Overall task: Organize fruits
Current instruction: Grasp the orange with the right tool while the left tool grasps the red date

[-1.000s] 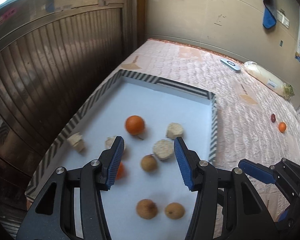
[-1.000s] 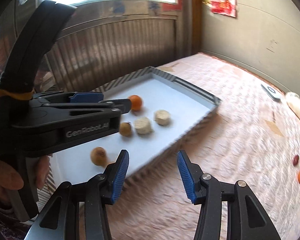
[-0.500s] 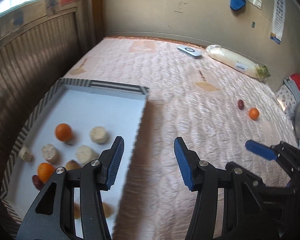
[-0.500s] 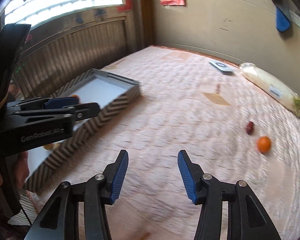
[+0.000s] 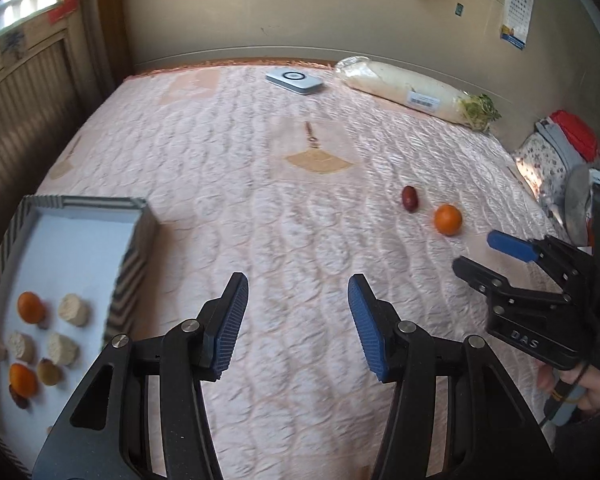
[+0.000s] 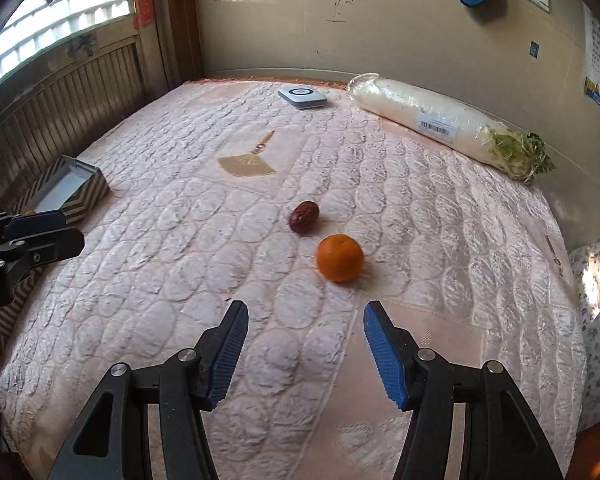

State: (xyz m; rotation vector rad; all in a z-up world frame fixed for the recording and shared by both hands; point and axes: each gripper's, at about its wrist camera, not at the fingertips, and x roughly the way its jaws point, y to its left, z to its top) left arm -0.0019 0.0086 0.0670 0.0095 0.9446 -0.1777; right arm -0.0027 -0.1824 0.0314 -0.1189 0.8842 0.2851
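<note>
An orange (image 6: pixel 339 257) and a dark red date (image 6: pixel 304 217) lie side by side on the pink quilted bed; both show in the left wrist view, the orange (image 5: pixel 447 219) and the date (image 5: pixel 410 199). My right gripper (image 6: pixel 305 344) is open and empty, just short of the orange. My left gripper (image 5: pixel 298 320) is open and empty over the quilt, to the right of a striped tray (image 5: pixel 130 276). The tray holds oranges (image 5: pixel 30 306), pale round pieces (image 5: pixel 73 310), brown fruits and a date. The right gripper (image 5: pixel 496 254) also shows at the right of the left wrist view.
A wrapped white radish (image 6: pixel 440 120) and a flat white device (image 6: pixel 302 97) lie at the far side of the bed by the wall. A small fan-shaped charm (image 6: pixel 247 165) lies mid-bed. Slatted wooden panelling (image 6: pixel 60 112) runs along the left. Floral bedding (image 6: pixel 596 280) lies at the right.
Both grippers have swung right, away from the tray and toward the loose orange and date. The tray has moved to the left edge of both views. Both stay open.
</note>
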